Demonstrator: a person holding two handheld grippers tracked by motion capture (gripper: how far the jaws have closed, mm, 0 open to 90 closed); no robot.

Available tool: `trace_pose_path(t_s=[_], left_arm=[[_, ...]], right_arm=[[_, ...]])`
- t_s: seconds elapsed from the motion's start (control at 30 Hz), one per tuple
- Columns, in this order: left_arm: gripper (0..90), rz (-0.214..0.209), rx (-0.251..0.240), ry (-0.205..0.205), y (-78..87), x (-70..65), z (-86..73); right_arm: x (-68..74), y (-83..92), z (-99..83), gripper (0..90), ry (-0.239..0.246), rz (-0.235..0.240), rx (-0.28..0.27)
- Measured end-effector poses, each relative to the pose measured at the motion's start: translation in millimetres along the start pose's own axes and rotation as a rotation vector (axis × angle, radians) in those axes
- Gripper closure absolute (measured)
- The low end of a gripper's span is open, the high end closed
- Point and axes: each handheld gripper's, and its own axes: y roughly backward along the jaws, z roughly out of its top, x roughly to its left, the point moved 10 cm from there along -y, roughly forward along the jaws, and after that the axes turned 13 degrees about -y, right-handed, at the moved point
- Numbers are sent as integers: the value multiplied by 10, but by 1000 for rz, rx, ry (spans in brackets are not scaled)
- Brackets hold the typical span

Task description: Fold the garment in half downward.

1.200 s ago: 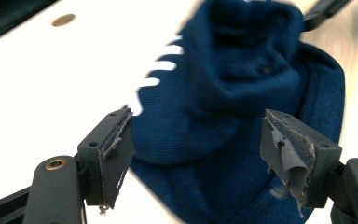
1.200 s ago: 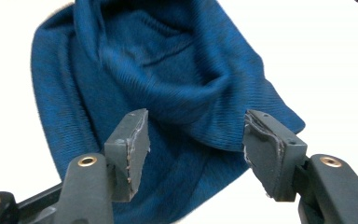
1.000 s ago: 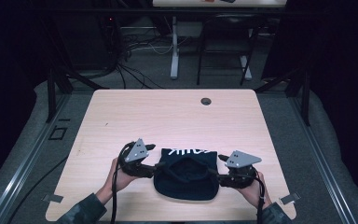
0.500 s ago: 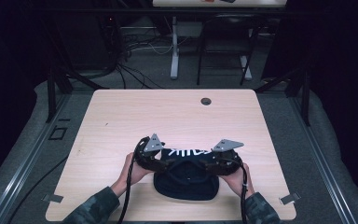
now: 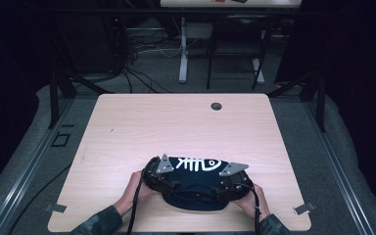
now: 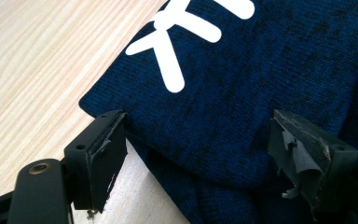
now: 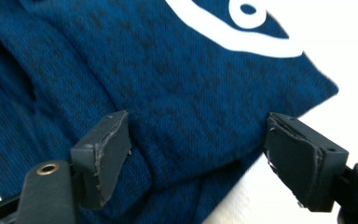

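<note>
- The folded navy garment (image 5: pixel 196 183) lies at the table's (image 5: pixel 176 122) near edge, between the two grippers.
- Its long axis runs left to right; the white fish-bone print faces up, along the far edge.
- Left gripper (image 5: pixel 162 180) and right gripper (image 5: pixel 227 186) each straddle an end.
- Both have just been opening; jaws spread, cloth between, pads not pressing.

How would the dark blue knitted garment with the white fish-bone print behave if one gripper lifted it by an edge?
The garment is soft knit lying in folds, so it would probably droop and unfold rather than hold shape. Its textured weave likely grips the pads well, not slippery. On the table it would likely bunch up if pushed.
</note>
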Motion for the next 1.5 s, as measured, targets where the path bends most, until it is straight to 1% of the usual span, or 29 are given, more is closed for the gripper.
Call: trace_pose_path(t_s=[0.03, 0.1, 0.17, 0.2, 0.23, 0.27, 0.33, 0.4, 0.43, 0.5, 0.53, 0.6, 0.7, 0.73, 0.87, 0.9, 0.93, 1.1, 1.5], left_arm=[[193, 6, -1, -4, -1, -2, -6], [193, 16, -2, -8, -3, -13, -20], [195, 32, -5, -16, 2, -17, -26], [195, 36, -5, -16, 1, -22, -31], [195, 39, -5, -12, 3, -20, -34], [194, 42, -6, -8, 2, -19, -37], [190, 48, -6, 3, -4, -15, -38], [179, 57, -7, 11, -16, -1, -37], [179, 56, -5, 21, -20, 6, -41], [175, 52, -6, 44, -37, 41, -49], [170, 58, -9, 51, -46, 58, -49], [160, 62, -8, 65, -65, 109, -59], [159, 76, -4, 79, -92, 193, -71], [157, 82, -4, 81, -104, 222, -73], [154, 90, 5, 97, -145, 325, -77], [153, 91, 1, 103, -156, 339, -74], [151, 89, 5, 105, -158, 345, -76], [151, 89, 5, 106, -158, 347, -75], [137, 87, 6, 111, -166, 367, -79]], right_arm=[[-17, 5, -25, 220, 5, -5, 11], [-20, 2, -41, 220, 0, -5, 1], [-30, -12, -51, 213, 18, -20, -7], [-30, -12, -51, 213, 18, -20, -7], [-37, -21, -49, 201, 25, -22, -5], [-73, -47, -36, 178, 25, -29, -6], [-119, -73, -7, 176, 24, -37, -15], [-173, -102, 36, 148, 28, -58, -25], [-173, -102, 36, 148, 28, -58, -25], [-226, -133, 81, 141, 35, -72, -26], [-267, -178, 129, 128, 20, -70, -32], [-309, -214, 168, 122, 9, -75, -30], [-335, -246, 204, 111, 1, -77, -30], [-357, -274, 243, 111, -8, -87, -37], [-379, -301, 274, 111, -16, -86, -33], [-382, -310, 281, 111, -25, -87, -40], [-387, -315, 285, 110, -26, -79, -38], [-394, -320, 286, 102, -38, -82, -42], [-393, -320, 281, 96, -51, -81, -40]])
